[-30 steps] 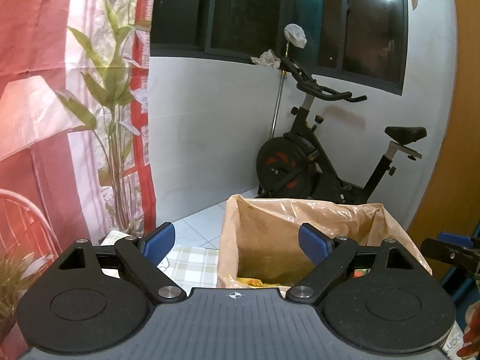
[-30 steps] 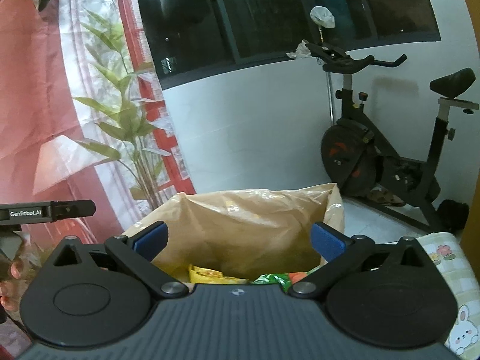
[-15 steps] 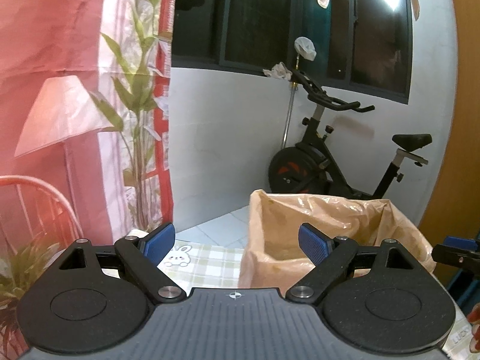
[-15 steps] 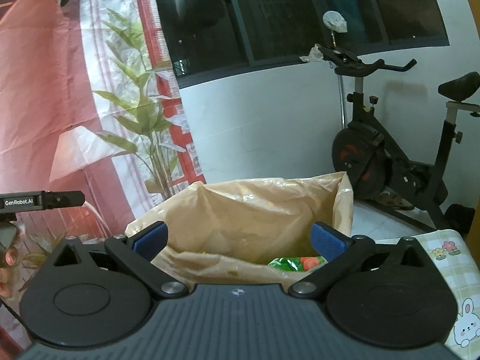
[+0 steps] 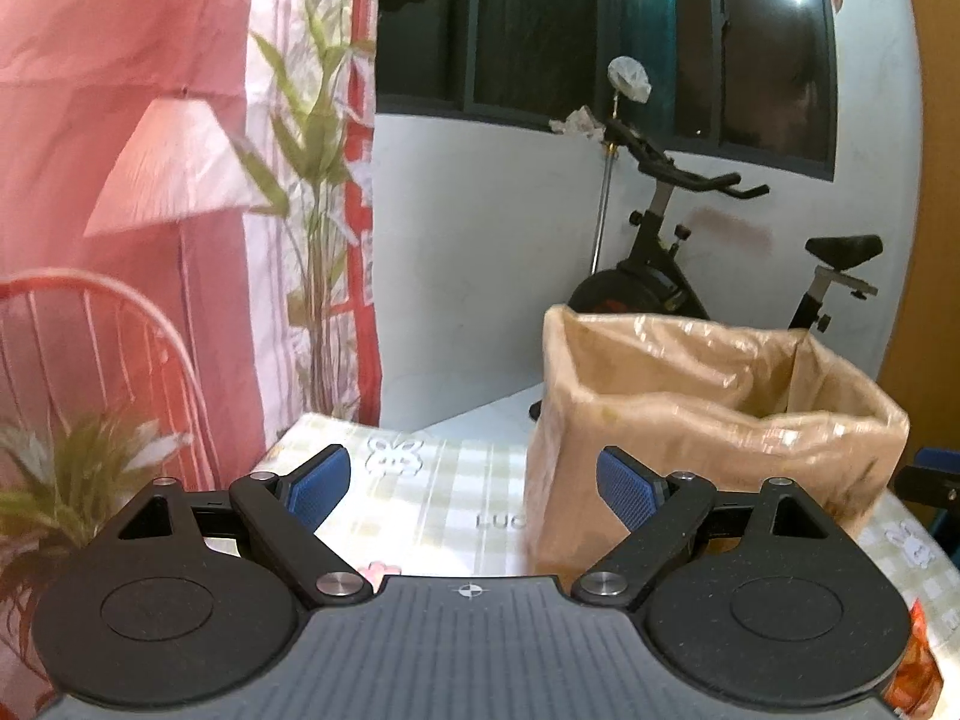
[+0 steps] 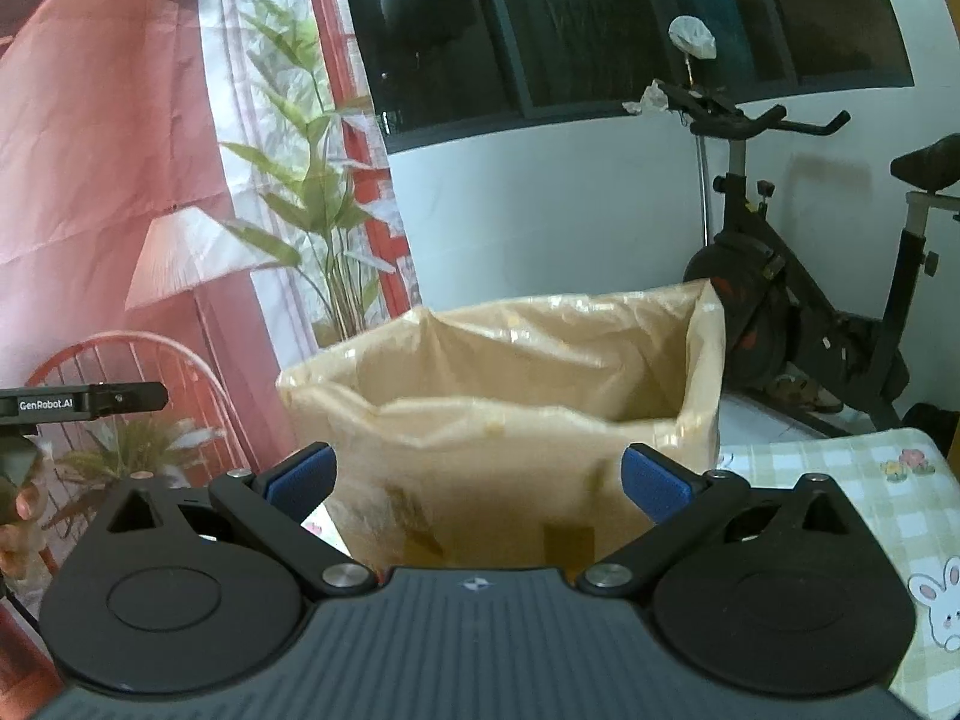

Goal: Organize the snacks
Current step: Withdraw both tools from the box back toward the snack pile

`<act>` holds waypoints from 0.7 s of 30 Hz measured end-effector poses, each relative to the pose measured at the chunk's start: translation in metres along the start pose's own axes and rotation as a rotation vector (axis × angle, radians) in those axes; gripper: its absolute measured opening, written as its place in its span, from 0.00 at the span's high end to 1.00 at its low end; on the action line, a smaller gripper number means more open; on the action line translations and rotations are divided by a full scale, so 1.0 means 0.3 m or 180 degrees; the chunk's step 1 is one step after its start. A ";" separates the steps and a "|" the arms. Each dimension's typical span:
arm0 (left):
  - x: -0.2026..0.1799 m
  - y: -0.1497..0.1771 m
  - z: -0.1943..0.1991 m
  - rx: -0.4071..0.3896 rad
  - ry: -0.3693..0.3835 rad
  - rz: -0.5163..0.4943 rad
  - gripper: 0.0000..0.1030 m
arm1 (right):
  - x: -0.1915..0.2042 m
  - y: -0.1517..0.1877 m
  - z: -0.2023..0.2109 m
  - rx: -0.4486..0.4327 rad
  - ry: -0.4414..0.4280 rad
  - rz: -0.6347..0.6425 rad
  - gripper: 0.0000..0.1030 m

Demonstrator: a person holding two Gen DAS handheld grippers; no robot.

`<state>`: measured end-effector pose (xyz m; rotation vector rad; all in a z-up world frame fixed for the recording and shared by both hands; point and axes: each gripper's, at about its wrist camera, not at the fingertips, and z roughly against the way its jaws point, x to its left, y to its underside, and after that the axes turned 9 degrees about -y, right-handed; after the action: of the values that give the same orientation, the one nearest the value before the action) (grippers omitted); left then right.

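A printed backdrop [image 5: 120, 150] in pink and red, with a lamp, a chair and leafy plants on it, fills the left of both views, hanging beside a white wall under a dark window [image 6: 600, 18]. A black exercise bike [image 6: 798, 300] stands on the floor against that wall, behind the desk.

The desk [image 5: 444, 492] wears a pale checked cloth with flower and rabbit prints. On it stands an open cardboard box lined with a translucent bag [image 6: 510, 420], the liner folded over the rim. In the left wrist view the box [image 5: 708, 420] sits ahead and to the right; in the right wrist view it is straight ahead and close. Its contents are hidden below the rim from both cameras.

The left gripper [image 5: 474, 483] is spread wide with nothing between its blue pads [image 5: 318, 483], which frame bare cloth and the box's near left corner. The right gripper [image 6: 480, 480] is equally wide and empty, its pads [image 6: 654, 483] spanning the front face of the box without touching it.

At the lower right edge of the left wrist view a bit of orange-red wrapper [image 5: 918, 666] lies on the cloth, probably a snack packet, though too little shows to be sure.
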<state>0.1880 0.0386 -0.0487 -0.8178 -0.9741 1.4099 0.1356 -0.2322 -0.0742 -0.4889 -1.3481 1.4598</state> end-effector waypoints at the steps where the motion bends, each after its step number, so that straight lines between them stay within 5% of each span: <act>1: 0.004 0.013 -0.001 0.0019 -0.0011 0.0009 0.12 | 0.001 0.012 0.000 0.0011 0.0013 0.0018 0.00; 21: 0.037 0.229 -0.010 0.0346 -0.0146 0.0104 0.12 | 0.019 0.179 -0.007 0.0164 0.0121 0.0152 0.00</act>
<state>0.1617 0.0516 -0.1119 -0.7264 -0.9143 1.5021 0.1134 -0.2170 -0.1210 -0.5160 -1.2735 1.5131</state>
